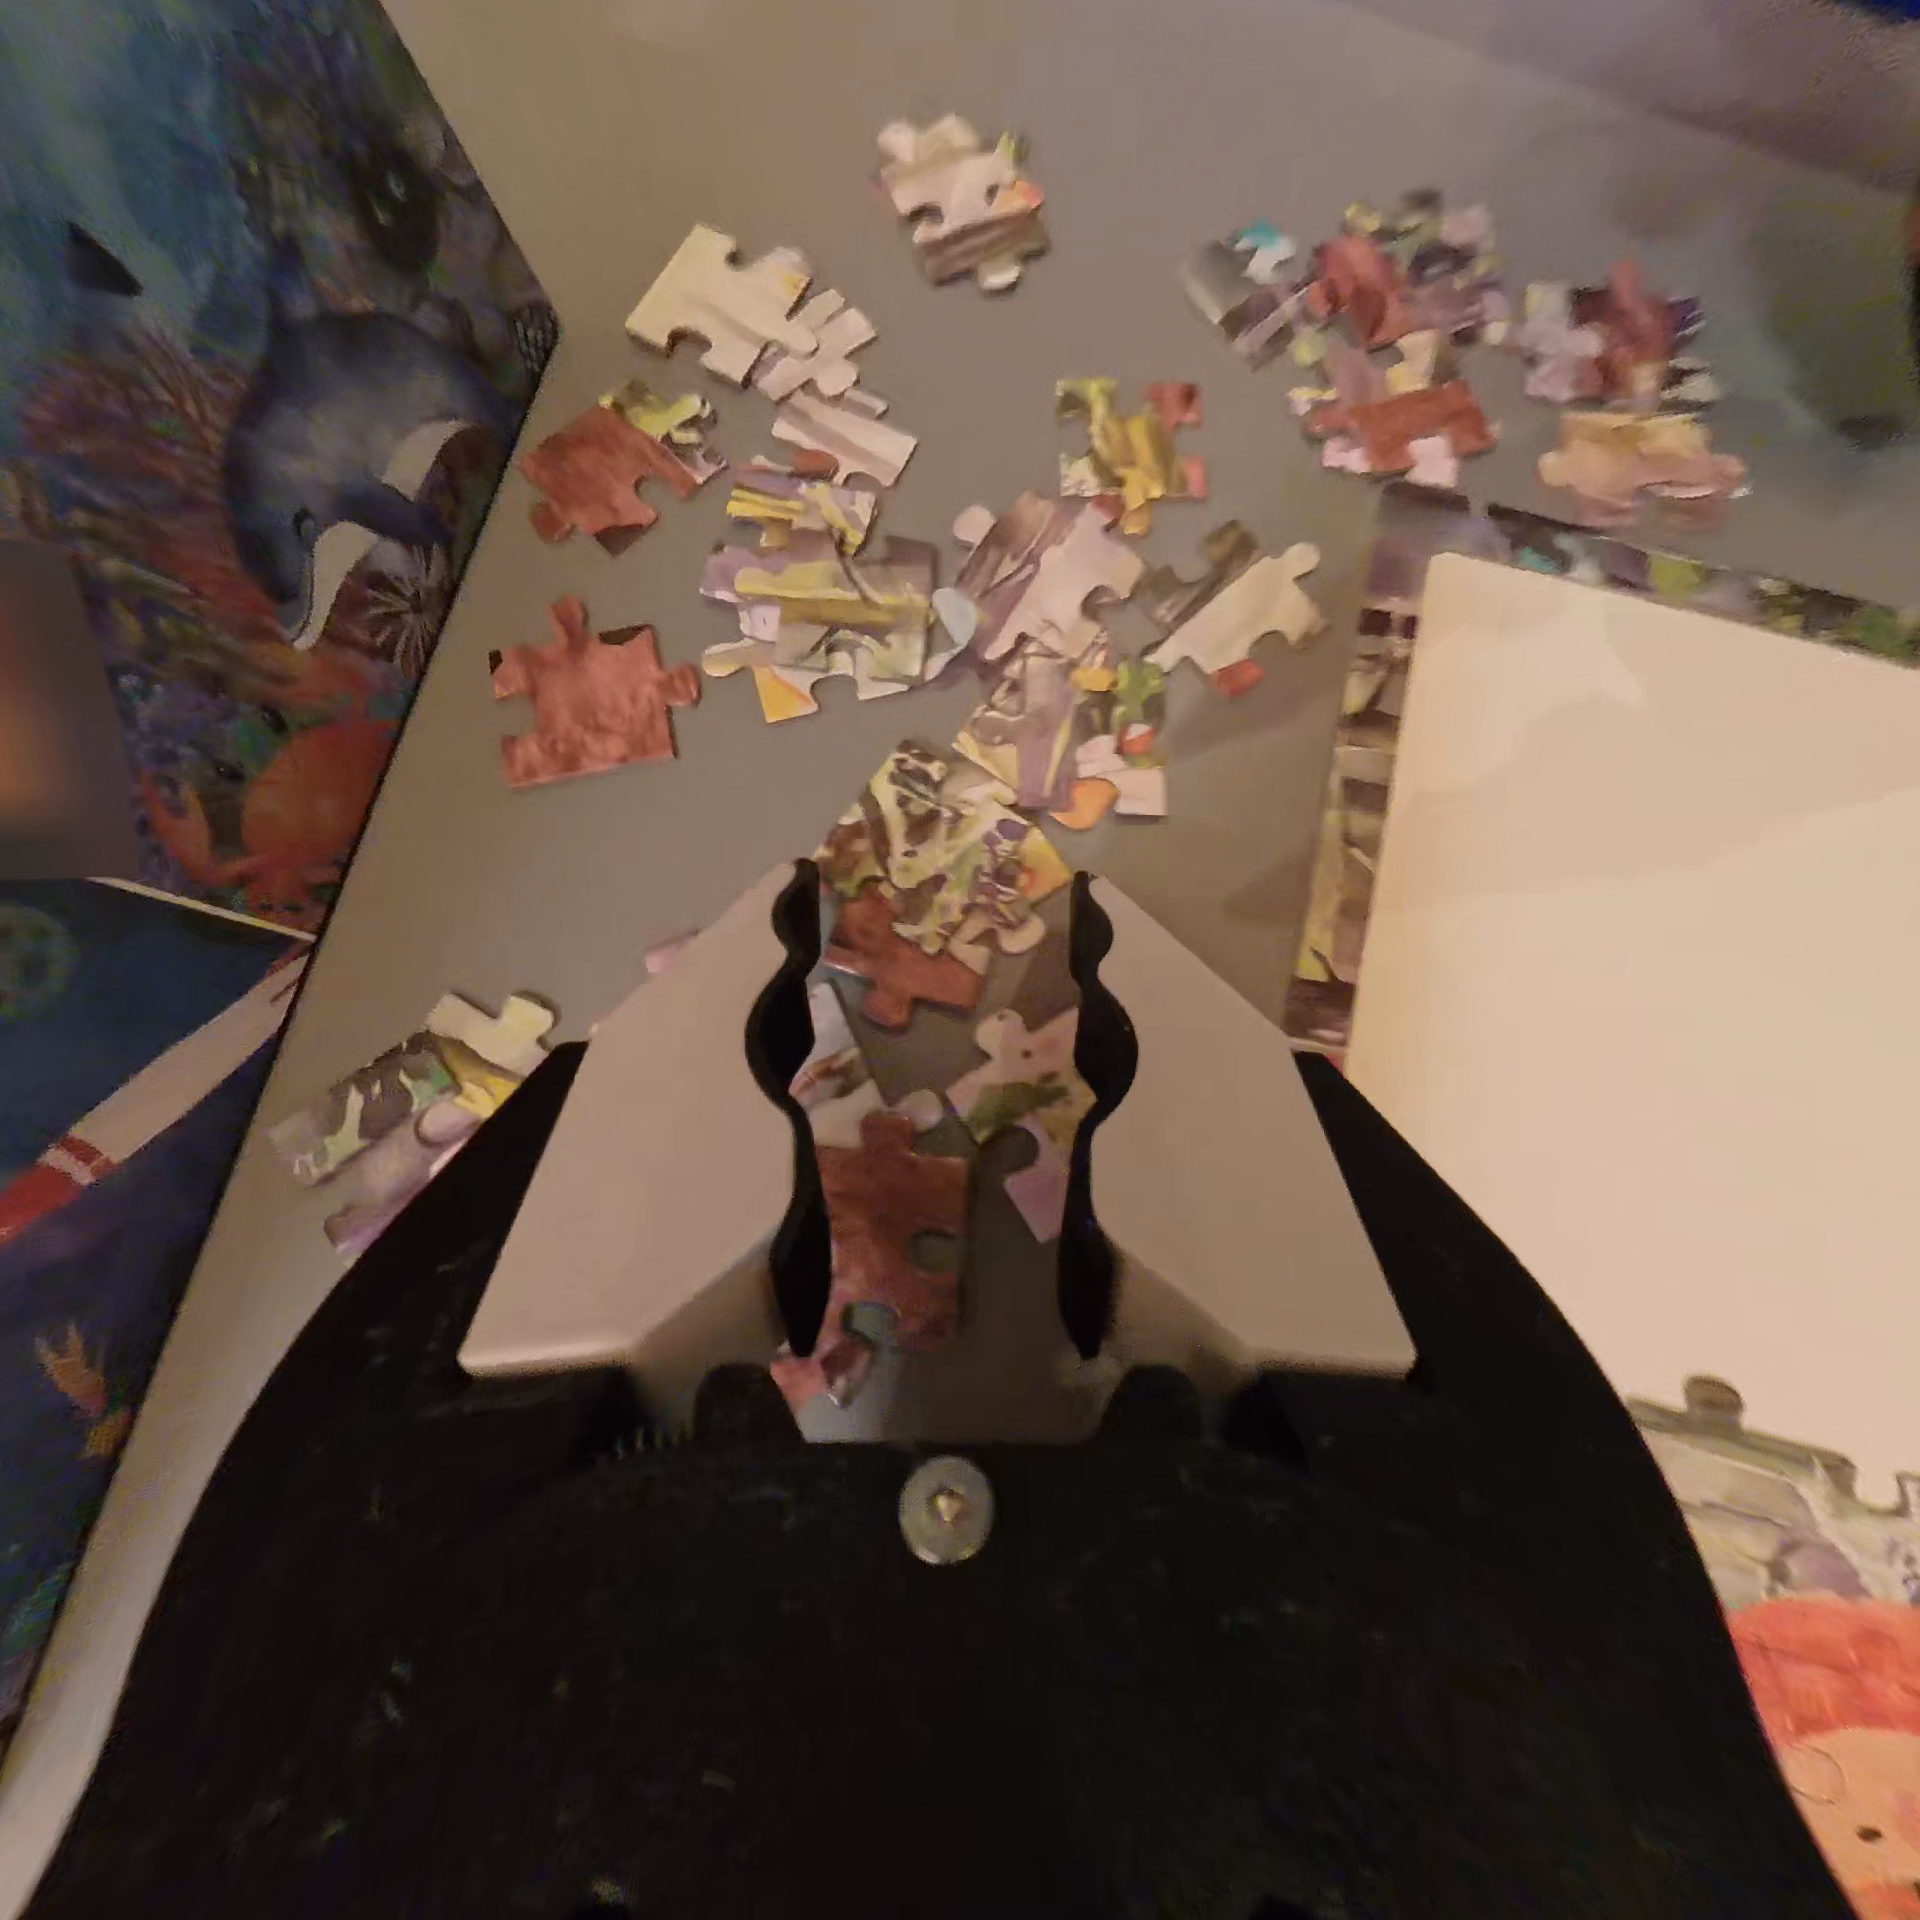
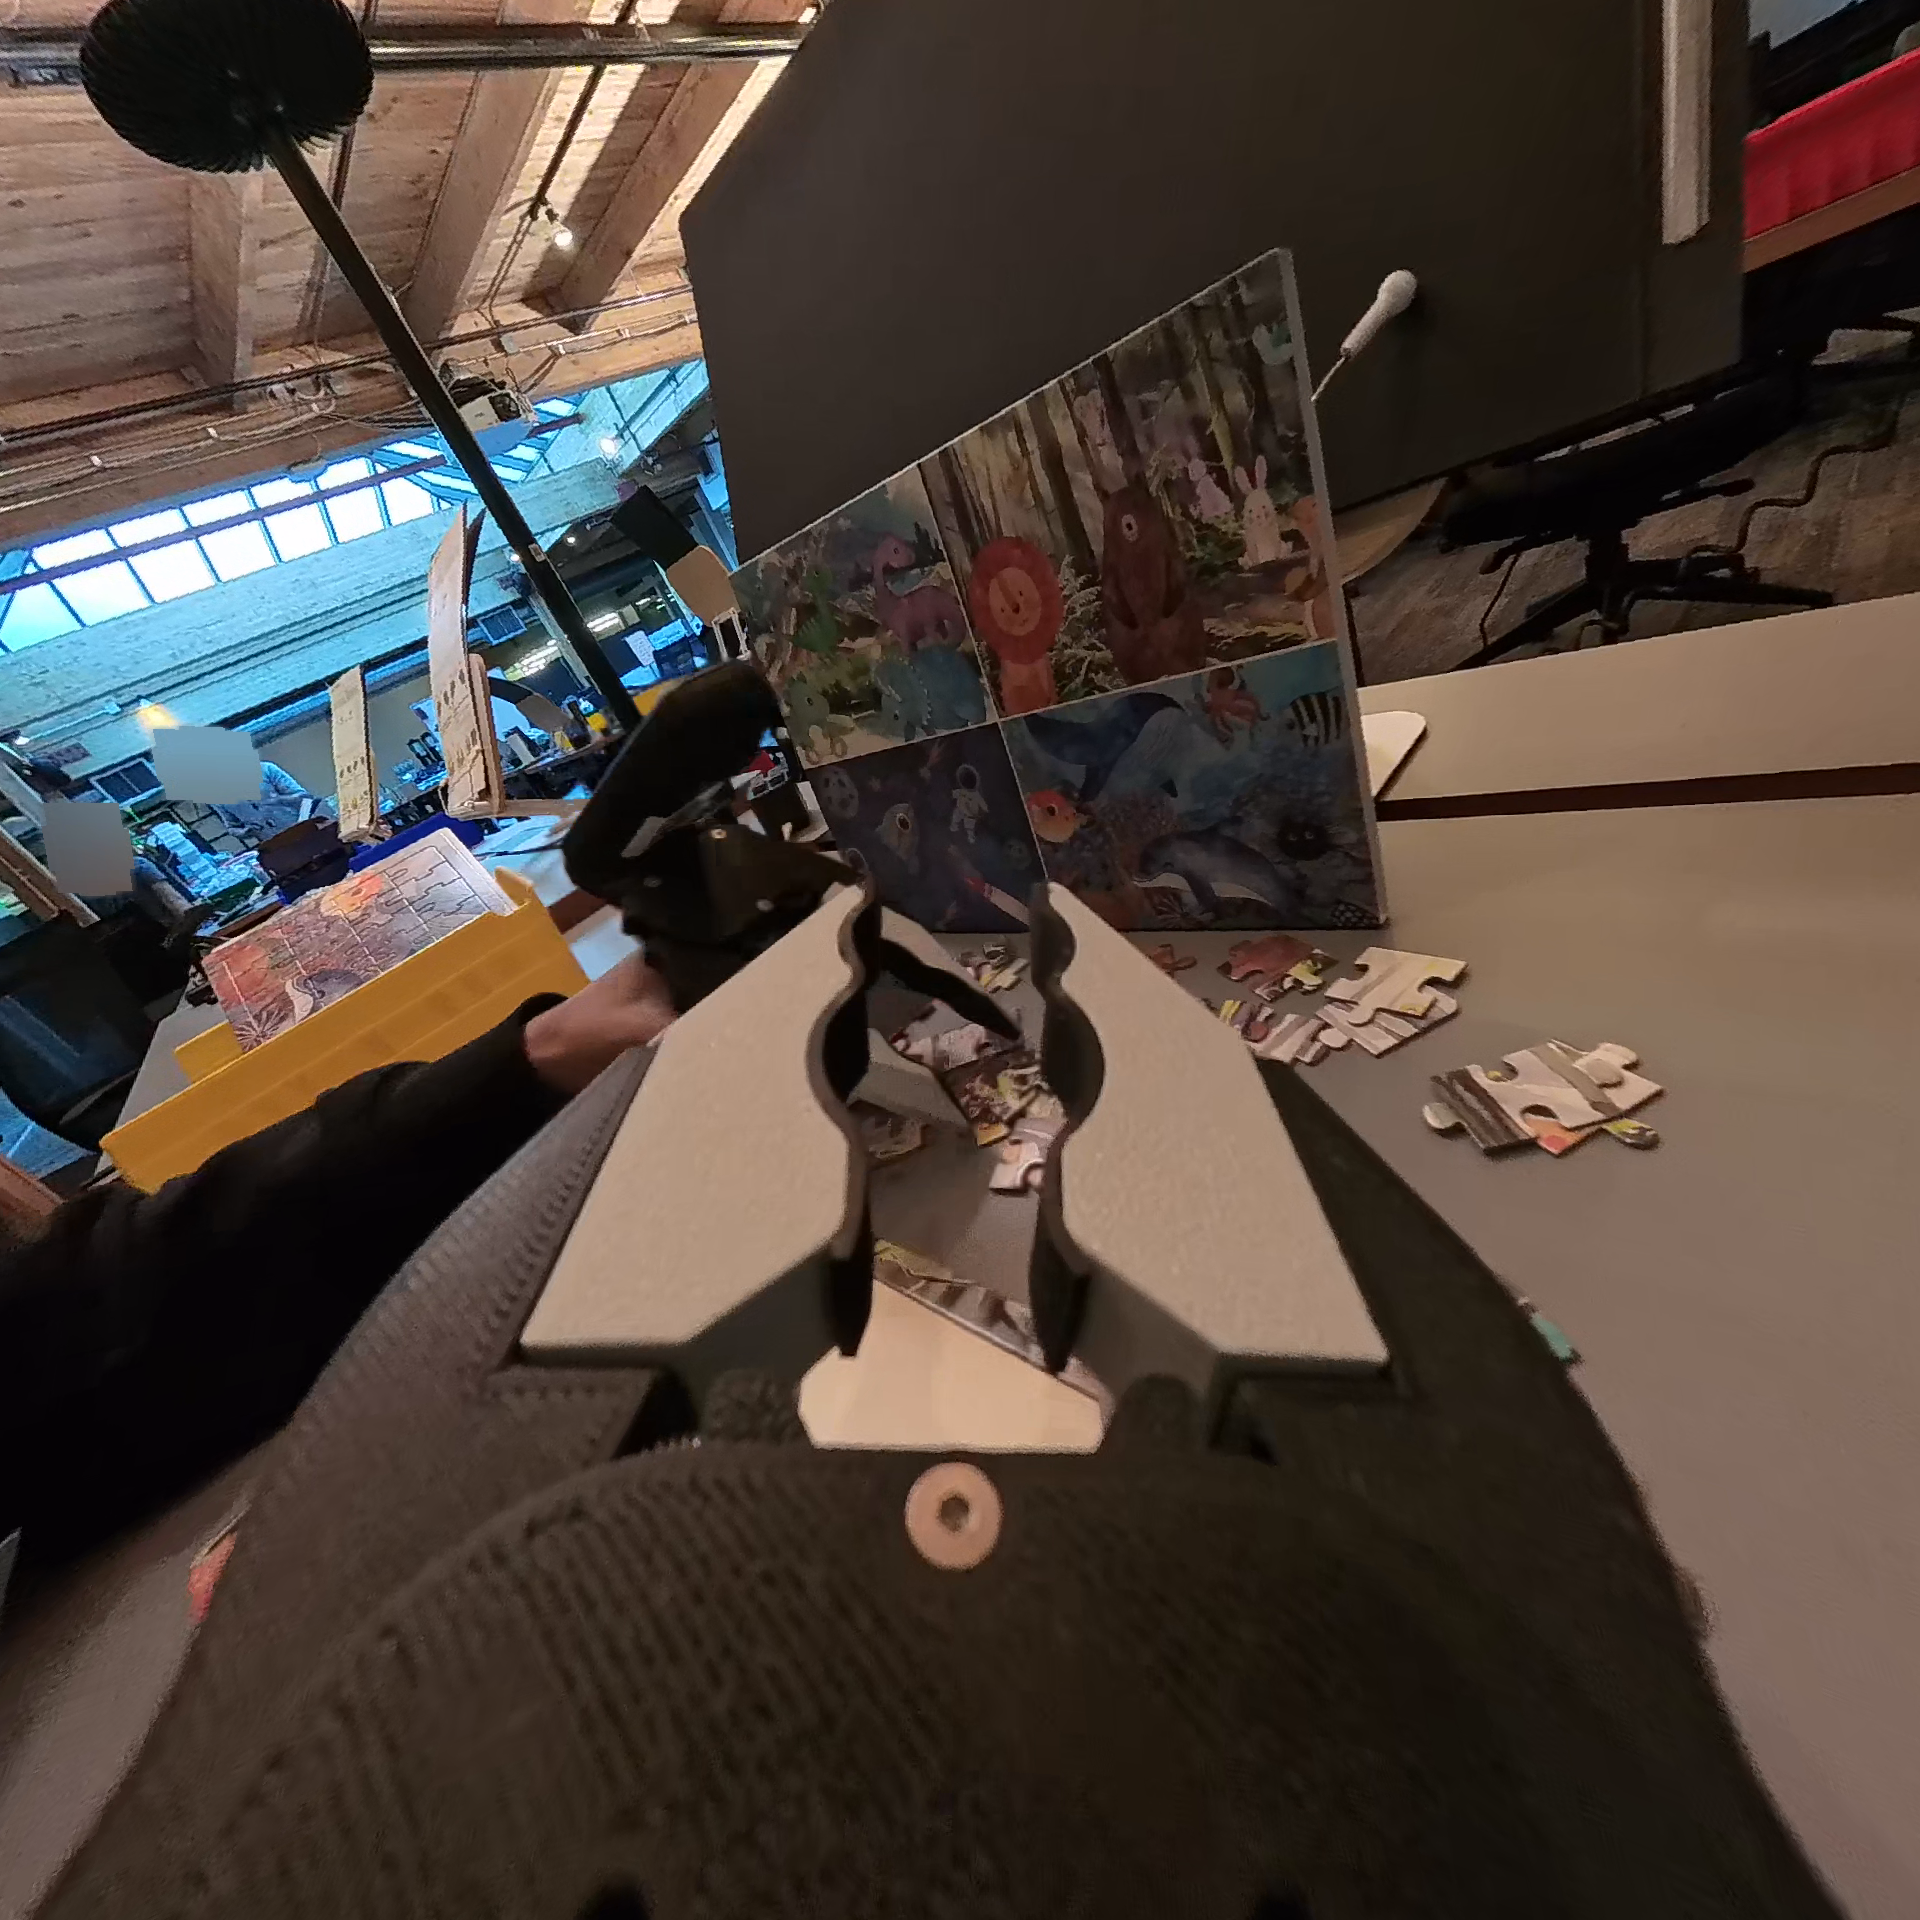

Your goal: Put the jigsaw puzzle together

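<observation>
Many loose jigsaw pieces (image 1: 831, 603) lie scattered and partly piled on the grey table (image 1: 582, 852). My left gripper (image 1: 940, 883) is open and empty, low over the near end of the pile, with pieces showing between its jaws. A white puzzle board (image 1: 1662, 935) with joined edge pieces along its rim (image 1: 1340, 790) lies to its right. My right gripper (image 2: 951, 904) is open and empty, raised above that board (image 2: 935, 1382) and pointing at the pile (image 2: 997, 1091). The left gripper (image 2: 717, 862) also shows there, held by a hand in a black sleeve.
A picture board (image 2: 1091, 665) with four scenes stands upright behind the pieces; it fills the left side of the left wrist view (image 1: 260, 468). A yellow bin (image 2: 343, 1039) holding another puzzle stands at the far left. Joined pieces (image 2: 1538, 1101) lie apart on the right. There is about 15 centimetres between the tips of the two grippers.
</observation>
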`<action>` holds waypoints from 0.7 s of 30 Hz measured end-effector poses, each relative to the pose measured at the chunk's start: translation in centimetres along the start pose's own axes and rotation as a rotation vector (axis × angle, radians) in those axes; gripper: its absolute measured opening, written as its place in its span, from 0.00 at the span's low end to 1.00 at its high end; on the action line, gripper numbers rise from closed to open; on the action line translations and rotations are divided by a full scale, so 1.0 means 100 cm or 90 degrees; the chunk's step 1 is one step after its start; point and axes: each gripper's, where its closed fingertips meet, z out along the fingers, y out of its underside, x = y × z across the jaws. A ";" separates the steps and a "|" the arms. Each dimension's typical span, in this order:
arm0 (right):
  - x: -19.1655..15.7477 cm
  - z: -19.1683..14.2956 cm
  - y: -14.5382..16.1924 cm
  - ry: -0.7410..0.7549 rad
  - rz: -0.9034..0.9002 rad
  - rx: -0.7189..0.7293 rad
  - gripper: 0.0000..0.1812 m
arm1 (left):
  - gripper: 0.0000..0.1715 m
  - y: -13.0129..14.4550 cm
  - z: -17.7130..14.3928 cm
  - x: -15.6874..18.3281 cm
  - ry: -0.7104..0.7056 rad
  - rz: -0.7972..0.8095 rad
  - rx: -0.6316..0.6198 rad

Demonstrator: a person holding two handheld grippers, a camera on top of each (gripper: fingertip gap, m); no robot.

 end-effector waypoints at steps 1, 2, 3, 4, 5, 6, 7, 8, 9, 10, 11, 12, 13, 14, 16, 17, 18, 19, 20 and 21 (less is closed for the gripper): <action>0.001 0.000 0.000 0.003 0.000 -0.001 0.15 | 0.28 0.003 0.005 -0.005 -0.004 -0.008 -0.030; 0.003 0.000 0.001 0.004 0.002 -0.002 0.15 | 0.29 0.005 0.010 -0.005 0.004 -0.017 -0.052; 0.003 0.000 0.001 0.004 0.005 -0.001 0.15 | 0.28 0.001 0.011 -0.001 0.023 -0.022 -0.046; 0.003 -0.001 0.000 0.003 0.008 -0.001 0.15 | 0.23 0.000 0.011 0.004 0.041 -0.023 -0.049; 0.003 -0.001 0.000 0.001 0.011 0.001 0.15 | 0.22 0.000 0.011 0.007 0.049 -0.019 -0.053; 0.003 -0.001 -0.001 -0.001 0.013 0.002 0.15 | 0.21 0.000 0.010 0.008 0.048 -0.010 -0.053; 0.002 -0.001 -0.001 -0.003 0.014 0.002 0.15 | 0.21 0.000 0.010 0.007 0.042 -0.002 -0.050; 0.001 -0.001 -0.001 -0.006 0.014 0.002 0.15 | 0.22 -0.001 0.008 0.006 0.039 0.000 -0.044; 0.000 -0.001 -0.001 -0.008 0.014 0.002 0.15 | 0.22 -0.003 0.006 0.004 0.036 -0.003 -0.035; -0.001 -0.001 -0.001 -0.011 0.015 0.002 0.15 | 0.22 -0.007 0.002 -0.001 0.029 -0.009 -0.021; -0.003 0.000 -0.001 -0.014 0.016 0.003 0.15 | 0.22 -0.010 -0.002 -0.008 0.016 -0.017 -0.006; -0.004 0.000 -0.002 -0.017 0.017 0.003 0.15 | 0.22 -0.013 -0.007 -0.019 -0.007 -0.029 0.009; -0.005 0.000 -0.002 -0.019 0.017 0.004 0.15 | 0.22 -0.015 -0.012 -0.031 -0.036 -0.041 0.020; -0.006 0.000 -0.002 -0.020 0.016 0.004 0.15 | 0.22 -0.016 -0.015 -0.044 -0.065 -0.055 0.032; -0.005 0.000 -0.002 -0.019 0.015 0.003 0.15 | 0.22 -0.015 -0.016 -0.066 -0.121 -0.078 0.034; -0.005 0.000 -0.001 -0.018 0.016 0.002 0.15 | 0.22 -0.011 -0.014 -0.072 -0.136 -0.079 0.018; -0.004 0.000 -0.001 -0.017 0.018 0.001 0.15 | 0.22 -0.006 -0.010 -0.077 -0.150 -0.081 -0.004; -0.003 0.000 0.000 -0.016 0.019 0.001 0.15 | 0.22 -0.002 -0.007 -0.080 -0.159 -0.080 -0.022; -0.002 0.000 0.000 -0.015 0.021 0.001 0.15 | 0.22 0.001 -0.005 -0.080 -0.159 -0.078 -0.032; -0.002 0.000 0.000 -0.014 0.023 0.000 0.15 | 0.22 0.003 -0.004 -0.078 -0.155 -0.079 -0.036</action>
